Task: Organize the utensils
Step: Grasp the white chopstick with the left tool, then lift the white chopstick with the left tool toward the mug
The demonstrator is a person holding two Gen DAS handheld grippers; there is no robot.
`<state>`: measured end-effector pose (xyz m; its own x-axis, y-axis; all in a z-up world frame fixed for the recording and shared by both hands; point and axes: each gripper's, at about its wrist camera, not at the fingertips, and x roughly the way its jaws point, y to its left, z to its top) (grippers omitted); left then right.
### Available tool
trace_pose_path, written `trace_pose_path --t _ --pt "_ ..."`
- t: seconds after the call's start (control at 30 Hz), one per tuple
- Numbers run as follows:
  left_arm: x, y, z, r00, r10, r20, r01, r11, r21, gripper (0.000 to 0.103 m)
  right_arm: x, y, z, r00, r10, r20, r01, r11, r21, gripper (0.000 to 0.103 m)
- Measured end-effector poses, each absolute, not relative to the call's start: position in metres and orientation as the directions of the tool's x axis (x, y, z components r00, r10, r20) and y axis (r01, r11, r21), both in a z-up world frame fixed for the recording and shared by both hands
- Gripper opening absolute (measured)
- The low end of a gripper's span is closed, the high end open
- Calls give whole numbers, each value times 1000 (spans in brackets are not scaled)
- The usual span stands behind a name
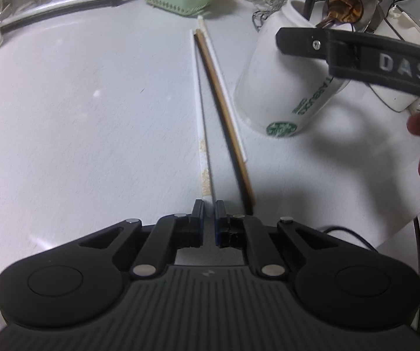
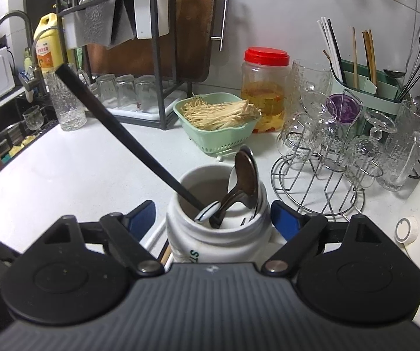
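The white counter (image 1: pixel 63 122) carries everything here, and the relation that matters lies down its middle: three chopsticks side by side, their long axes running from near to far, straight away from the left gripper (image 1: pixel 209 219). The left gripper sits at their near ends and is by far the nearer tool to them. Its jaws are pinched nearly together on the near end of one white chopstick (image 1: pixel 199 117). The brown chopstick (image 1: pixel 224 111) lies just to the right of it, its near end outside the jaws, and a second white chopstick (image 1: pixel 224 87) lies beyond that, close to the foot of the mug.

The white mug (image 1: pixel 280 87) stands to the right of the chopsticks and somewhat farther off, so the held stick would, I judge, have to swing up and right to reach its mouth. In the right wrist view the right gripper (image 2: pixel 213 219) straddles the mug's neck with its jaws spread and a gap on each side; the pads do not press it, so it is released.

Inside the mug are metal spoons (image 2: pixel 245 175), a white spoon bowl (image 2: pixel 207 212) and one black chopstick (image 2: pixel 116 125) leaning out to the far left. Farther back a green basket (image 2: pixel 218 143) holds enoki mushrooms, a red-lidded jar (image 2: pixel 264 93) holds pickles in yellow liquid, and a green caddy (image 2: pixel 368 87) at the far right holds more chopsticks upright
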<state>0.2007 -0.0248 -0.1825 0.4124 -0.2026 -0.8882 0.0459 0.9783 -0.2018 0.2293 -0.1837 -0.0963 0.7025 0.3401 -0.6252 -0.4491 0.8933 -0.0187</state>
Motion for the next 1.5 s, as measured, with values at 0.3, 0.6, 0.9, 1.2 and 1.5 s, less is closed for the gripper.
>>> trace_pose_path --t 0.3,0.6,0.9,1.2,1.5 --pt "161 -13 -178 354 -232 -906 7 970 -245 7 234 -182 -105 693 326 -643 -460 887 -46 89" --pt "122 -10 -185 265 -291 -919 -25 951 -308 7 232 -183 -111 692 345 -634 -498 864 -74 89" --pt "109 -6 -188 251 -331 -910 -69 931 -358 8 234 -183 -109 676 352 -648 -514 855 -71 88" --pt "117 2 -196 237 -345 -908 -104 920 -377 15 227 -184 -108 666 348 -659 -516 853 -71 88" --pt "135 4 -205 232 -342 -911 -102 922 -372 15 216 -183 -107 673 332 -660 -496 866 -70 88"
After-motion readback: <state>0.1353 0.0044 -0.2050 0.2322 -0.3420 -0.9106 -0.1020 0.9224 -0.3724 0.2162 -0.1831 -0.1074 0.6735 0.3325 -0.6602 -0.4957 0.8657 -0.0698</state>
